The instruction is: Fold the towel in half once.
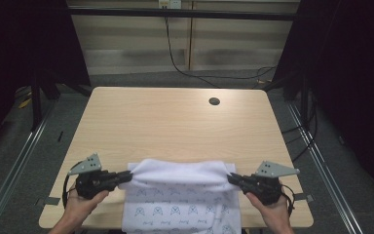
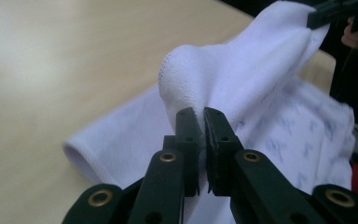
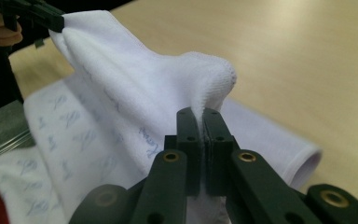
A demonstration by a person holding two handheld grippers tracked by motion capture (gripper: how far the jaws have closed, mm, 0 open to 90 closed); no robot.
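Lower left of the high view: left tongs pressed together on the left end of a white cloth. The left gripper view confirms it, with a bunched, hemmed corner rising from between the shut jaws. The corner grip lets the edge be lifted and carried without the fabric slipping.

Lower centre: the cloth is white with a faint repeated blue-grey print. Its far edge is stretched between the two grips into a raised, rolled band. The rest lies flat on the worktop toward the bottom edge of the frame and overhangs the near side. Likely mid-fold, with the far edge being brought over the printed face; holding both ends level keeps the fold line straight.

Lower right: right tongs likewise clamped on the opposite corner. The right gripper view shows the same puckered hem above the closed jaws.

Count: one cloth, two tongs, two hands, one worktop. A single round hole sits upper right of the worktop, well apart from the cloth.
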